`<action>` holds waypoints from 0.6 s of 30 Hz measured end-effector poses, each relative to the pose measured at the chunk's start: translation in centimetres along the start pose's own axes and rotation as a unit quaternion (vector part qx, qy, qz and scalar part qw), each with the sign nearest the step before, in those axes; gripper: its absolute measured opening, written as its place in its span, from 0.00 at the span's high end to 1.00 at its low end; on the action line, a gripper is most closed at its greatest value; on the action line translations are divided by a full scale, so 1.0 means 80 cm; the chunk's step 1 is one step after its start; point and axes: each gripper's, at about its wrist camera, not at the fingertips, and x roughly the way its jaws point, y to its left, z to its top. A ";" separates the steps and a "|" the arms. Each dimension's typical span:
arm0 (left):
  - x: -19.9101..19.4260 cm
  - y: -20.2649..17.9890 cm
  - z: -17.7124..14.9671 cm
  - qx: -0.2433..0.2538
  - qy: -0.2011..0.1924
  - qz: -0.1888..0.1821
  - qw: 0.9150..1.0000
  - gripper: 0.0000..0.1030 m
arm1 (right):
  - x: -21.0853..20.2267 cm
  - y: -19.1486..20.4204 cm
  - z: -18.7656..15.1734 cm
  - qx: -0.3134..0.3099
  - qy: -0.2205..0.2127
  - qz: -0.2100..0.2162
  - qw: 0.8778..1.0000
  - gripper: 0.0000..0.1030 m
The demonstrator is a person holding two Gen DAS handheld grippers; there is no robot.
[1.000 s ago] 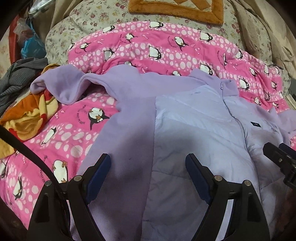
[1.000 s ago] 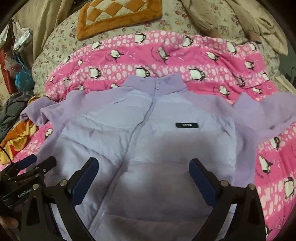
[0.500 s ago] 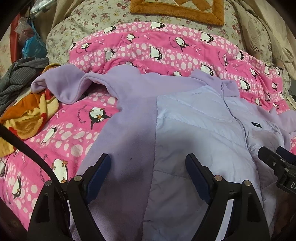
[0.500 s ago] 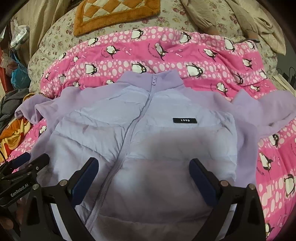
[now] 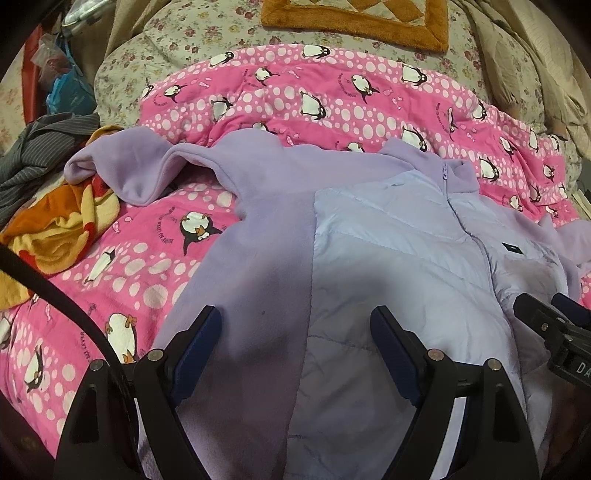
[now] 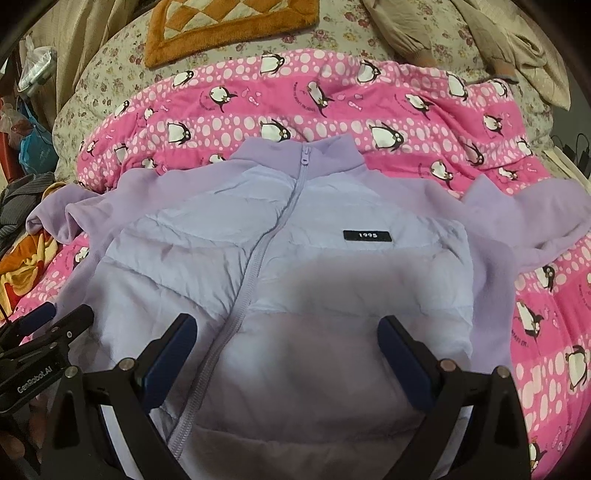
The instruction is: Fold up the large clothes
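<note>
Since the earlier frames almost nothing is seen to have shifted: in the right wrist view the jacket is framed slightly lower than a second ago, with more of the collar shown, and both tools are held where they were.

Left to right, left wrist view: a striped grey garment and an orange-yellow cloth are noted at 9 o'clock. The lilac jacket is laid flat, front up and zipped, on the pink penguin quilt over the bed. Its fleece sleeve is stretched toward 10 o'clock, the cuff lying on the orange-yellow cloth. The left tool is held above the jacket's lower part, fingers wide apart, nothing between them. An orange-bordered cushion is seen at 12 o'clock.

Right wrist view: the right tool is held over the hem, fingers wide apart and nothing gripped. A black label is noted on the chest at 1 o'clock of the tool; the other sleeve is spread toward 2 o'clock.
</note>
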 end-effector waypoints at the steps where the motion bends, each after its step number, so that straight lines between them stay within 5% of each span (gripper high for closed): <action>1: 0.000 0.000 -0.001 -0.001 -0.001 0.000 1.000 0.45 | 0.000 0.000 0.000 0.000 0.001 -0.002 1.000 0.03; 18: -0.009 -0.001 -0.008 -0.009 -0.009 0.006 1.000 0.45 | 0.000 -0.003 -0.002 0.003 0.009 -0.018 1.000 0.03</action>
